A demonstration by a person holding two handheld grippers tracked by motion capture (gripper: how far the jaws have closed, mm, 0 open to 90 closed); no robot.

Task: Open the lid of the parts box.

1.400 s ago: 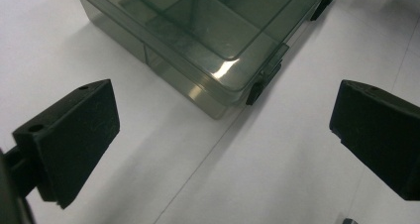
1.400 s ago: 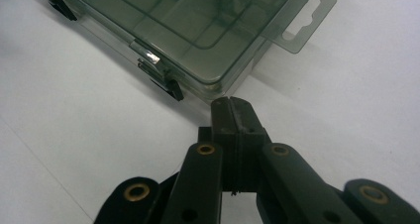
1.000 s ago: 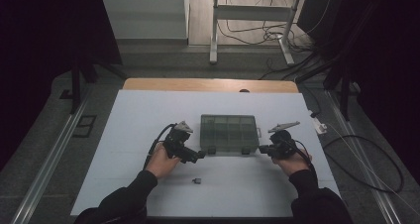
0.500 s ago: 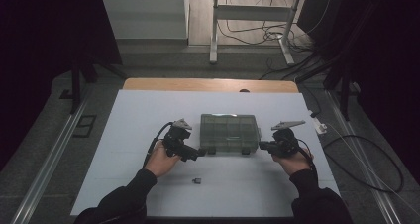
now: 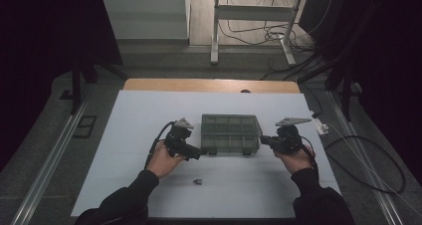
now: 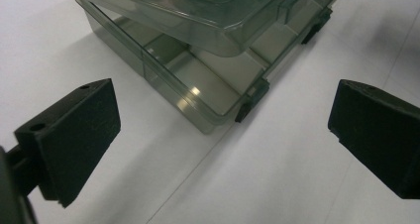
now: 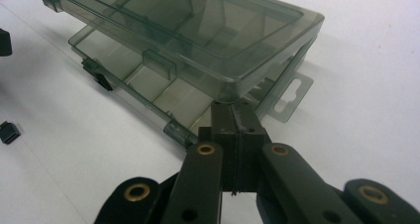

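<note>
On the white bench a smoky clear compartment box sits mid-bench, its lid part raised — the right claw, jaws pressed together, seems to prop its right corner, the left claw gapes wide nearby — opening begun, unfinished.

We see both dark-sleeved forearms enter from below. The left hand holds the left black two-jaw gripper low, jaws spread wide. The right hand holds the right black two-jaw gripper, jaws pressed together.
</note>
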